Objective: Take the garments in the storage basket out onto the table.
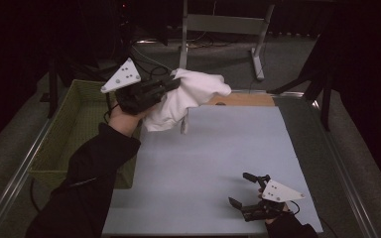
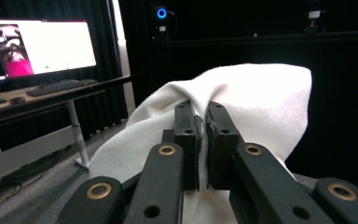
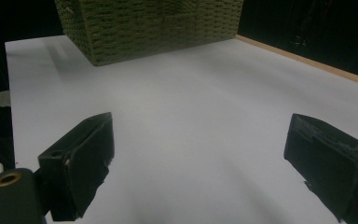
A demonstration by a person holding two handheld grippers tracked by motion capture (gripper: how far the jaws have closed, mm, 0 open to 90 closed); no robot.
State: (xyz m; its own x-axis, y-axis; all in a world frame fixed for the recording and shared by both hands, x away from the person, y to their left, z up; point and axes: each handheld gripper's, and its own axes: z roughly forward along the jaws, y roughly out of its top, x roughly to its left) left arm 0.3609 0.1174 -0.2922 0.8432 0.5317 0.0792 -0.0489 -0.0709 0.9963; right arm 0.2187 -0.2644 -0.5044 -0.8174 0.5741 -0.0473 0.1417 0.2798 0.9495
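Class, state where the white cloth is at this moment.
In the high view the white cloth hangs above the table's far left corner, pinched in the left gripper, just right of the green basket.

**Count of things**

One white cloth (image 1: 193, 96), up at the far left. One green basket (image 1: 74, 129), left of the table (image 1: 213, 163). Two tools: the left tool (image 1: 171, 84) far, the right tool (image 1: 242, 189) near.

The left tool (image 2: 202, 122) covers the fold of the white cloth (image 2: 242, 98) it pinches, the cloth's lower part is cut off by the frame edge, and the green basket (image 3: 154, 25) is cropped at the top.
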